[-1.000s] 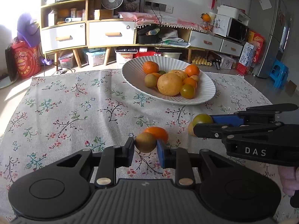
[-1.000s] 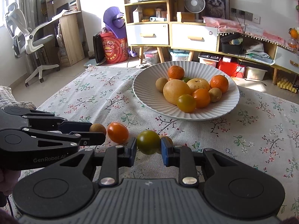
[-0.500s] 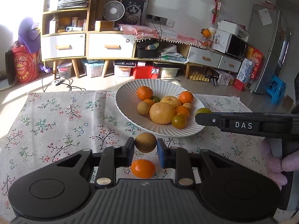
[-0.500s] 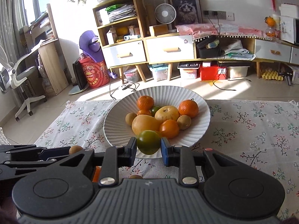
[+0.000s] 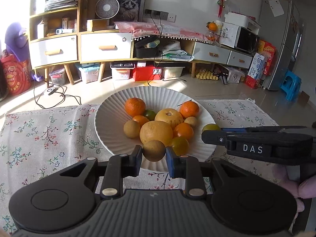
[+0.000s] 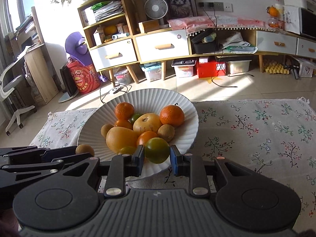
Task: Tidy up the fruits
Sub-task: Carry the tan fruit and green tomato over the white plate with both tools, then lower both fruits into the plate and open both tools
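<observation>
A white ribbed plate (image 5: 110, 116) (image 6: 189, 118) on the floral cloth holds several oranges, yellow and brown fruits. My left gripper (image 5: 154, 155) is shut on a small brown round fruit (image 5: 153, 150), held above the plate's near rim. My right gripper (image 6: 156, 156) is shut on a green-yellow round fruit (image 6: 157, 150), also above the near rim. The right gripper shows from the side in the left wrist view (image 5: 212, 133), with the green fruit (image 5: 211, 127) at its tip. The left gripper shows at the left in the right wrist view (image 6: 79, 155), with the brown fruit (image 6: 85, 150).
The floral tablecloth (image 5: 49, 130) (image 6: 256, 130) spreads to both sides of the plate. Beyond the table's far edge are the floor, low cabinets (image 5: 98, 45), storage boxes and a fridge (image 5: 280, 39).
Both grippers have risen from the cloth with their fruits and moved forward over the plate's near rim. The orange fruit left on the cloth has dropped out of view.
</observation>
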The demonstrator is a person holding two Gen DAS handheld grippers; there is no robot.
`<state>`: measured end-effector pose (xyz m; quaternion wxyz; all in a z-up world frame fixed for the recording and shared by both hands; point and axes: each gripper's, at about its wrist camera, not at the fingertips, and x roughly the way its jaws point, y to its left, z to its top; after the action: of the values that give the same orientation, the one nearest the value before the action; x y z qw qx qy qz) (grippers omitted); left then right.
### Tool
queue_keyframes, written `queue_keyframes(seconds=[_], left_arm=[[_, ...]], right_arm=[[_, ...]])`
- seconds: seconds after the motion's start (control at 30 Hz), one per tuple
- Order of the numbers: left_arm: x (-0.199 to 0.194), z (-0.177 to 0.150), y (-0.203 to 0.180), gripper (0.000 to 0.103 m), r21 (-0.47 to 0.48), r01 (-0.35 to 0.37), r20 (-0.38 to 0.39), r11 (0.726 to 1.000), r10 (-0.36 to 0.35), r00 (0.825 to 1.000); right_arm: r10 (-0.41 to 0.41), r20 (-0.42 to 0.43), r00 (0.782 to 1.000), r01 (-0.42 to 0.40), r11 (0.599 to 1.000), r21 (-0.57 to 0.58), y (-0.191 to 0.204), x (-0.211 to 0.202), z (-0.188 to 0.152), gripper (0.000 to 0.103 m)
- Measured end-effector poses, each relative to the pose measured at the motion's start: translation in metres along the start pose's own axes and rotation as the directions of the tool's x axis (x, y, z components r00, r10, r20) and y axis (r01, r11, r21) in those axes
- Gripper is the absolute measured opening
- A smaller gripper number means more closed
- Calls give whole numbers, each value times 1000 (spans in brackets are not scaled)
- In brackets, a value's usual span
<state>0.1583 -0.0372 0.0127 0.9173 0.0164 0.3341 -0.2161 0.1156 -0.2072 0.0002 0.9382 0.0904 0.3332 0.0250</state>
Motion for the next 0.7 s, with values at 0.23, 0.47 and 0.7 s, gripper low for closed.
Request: queue_keyframes(seconds=[0.23, 0.47, 0.7], left_arm=[[10, 0, 6, 22, 1, -23, -30, 1000, 23, 999], [10, 0, 6, 23, 9, -22, -28, 1000, 23, 999], [6, 0, 5, 34, 13, -24, -16, 1000, 24, 1000]], right_arm=[[1, -13, 1000, -1, 1000, -8, -1, 5, 0, 25], [-1, -17, 1000, 1, 1000, -11, -1, 6, 1, 25], [2, -7, 1000, -2, 1000, -2, -1, 3, 3, 30]])
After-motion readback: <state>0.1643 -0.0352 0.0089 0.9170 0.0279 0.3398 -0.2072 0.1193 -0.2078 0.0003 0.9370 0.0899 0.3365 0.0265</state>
